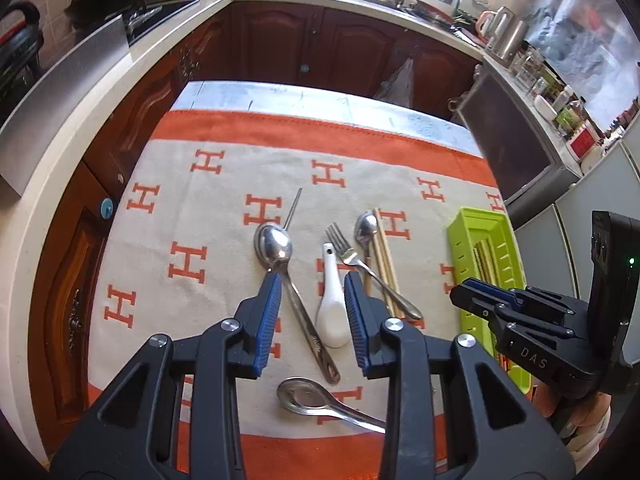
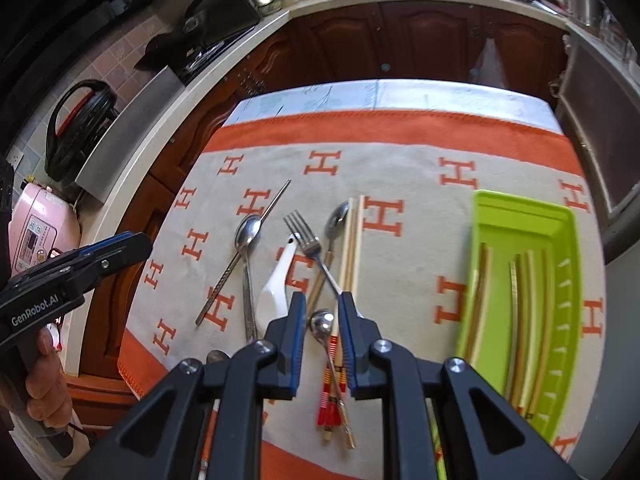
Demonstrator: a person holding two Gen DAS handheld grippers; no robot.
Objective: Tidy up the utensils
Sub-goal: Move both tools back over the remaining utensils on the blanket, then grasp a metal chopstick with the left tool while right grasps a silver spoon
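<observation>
You are working over a cloth [image 1: 192, 184] with orange borders and H marks, lying on a table whose pale far edge [image 1: 304, 98] is showing beyond the orange band. Dark wood cabinets [image 1: 288, 44] are standing close behind that edge and along the left side, so the open room for moving is lying mostly over the bare cloth at the left and far part.

Your left gripper [image 1: 310, 320] is hovering released, jaws apart and holding nothing, above a large steel spoon [image 1: 276, 246] and a white ceramic spoon [image 1: 332, 308]. Your right gripper [image 2: 322, 336] is hanging with its jaws narrowly parted; a small spoon [image 2: 322, 322] and red-striped chopsticks [image 2: 332, 396] are lying on the cloth in the gap, apparently not pinched, though the view there is crowded.

A fork [image 2: 306, 238], another spoon [image 2: 338, 216] and pale chopsticks [image 2: 352, 240] are lying loose mid-cloth, touching or crossing one another.

The green tray [image 2: 520, 208] is sitting at the right side of the cloth, near its edge, and is holding several long pale sticks [image 2: 528, 312] lying lengthwise.
</observation>
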